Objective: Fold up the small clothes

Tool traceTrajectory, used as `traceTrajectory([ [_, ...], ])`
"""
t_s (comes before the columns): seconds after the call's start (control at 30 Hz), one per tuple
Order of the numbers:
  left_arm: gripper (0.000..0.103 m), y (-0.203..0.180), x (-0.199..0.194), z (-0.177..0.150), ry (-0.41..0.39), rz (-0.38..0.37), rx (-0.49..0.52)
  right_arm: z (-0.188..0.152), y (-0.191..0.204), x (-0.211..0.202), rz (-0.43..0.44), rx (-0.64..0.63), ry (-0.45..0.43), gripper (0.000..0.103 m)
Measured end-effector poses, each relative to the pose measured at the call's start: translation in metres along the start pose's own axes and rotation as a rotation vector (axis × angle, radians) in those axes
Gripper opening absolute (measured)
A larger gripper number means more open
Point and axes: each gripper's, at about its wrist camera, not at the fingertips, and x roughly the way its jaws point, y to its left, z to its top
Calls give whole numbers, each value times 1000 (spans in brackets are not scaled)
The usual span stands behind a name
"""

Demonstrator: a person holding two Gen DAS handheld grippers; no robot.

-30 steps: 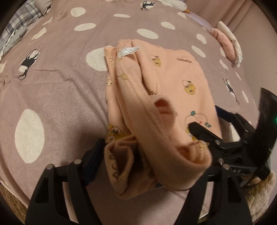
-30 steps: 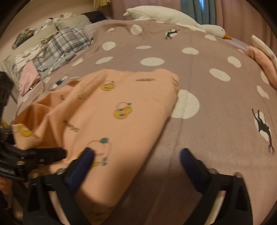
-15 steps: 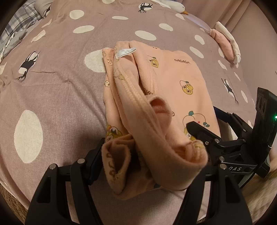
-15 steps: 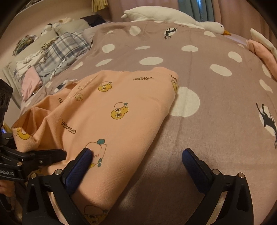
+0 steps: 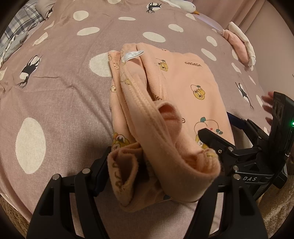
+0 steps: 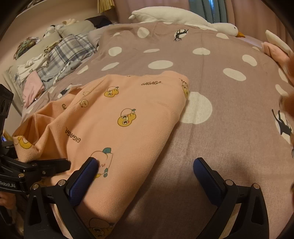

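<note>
A peach garment point(image 5: 198, 77) printed with cartoon figures and "GAGAGA" lies part-folded on the mauve dotted bedspread point(image 5: 55, 110). Its ribbed edge and cuffs are bunched and lifted off the bed between the fingers of my left gripper point(image 5: 161, 174), which is shut on the bundle. The cloth hides that gripper's right finger. My right gripper point(image 6: 145, 171) stands open at the near right corner of the garment point(image 6: 128, 103). Its left blue pad point(image 6: 86, 172) rests on the cloth, while the other pad sits over bare bedspread. In the left wrist view the right gripper point(image 5: 218, 126) shows beside the bundle.
Folded pink and white clothes point(image 6: 275, 49) lie at the far right of the bed. A white goose plush point(image 6: 183, 16) lies along the back, and a heap of plaid and other clothes point(image 6: 55, 55) is at the left. A blurred hand point(image 5: 268, 104) shows at the right edge.
Both grippers and the garment stay about where they were, with the same hold. A hand has come into view at the right edge of both views.
</note>
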Motion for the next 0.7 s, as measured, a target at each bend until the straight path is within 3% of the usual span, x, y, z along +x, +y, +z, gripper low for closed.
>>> traceTrajectory([
  [0.7,69,1,1,2,1,0,1,0,0,-1,0,0,-1,103],
])
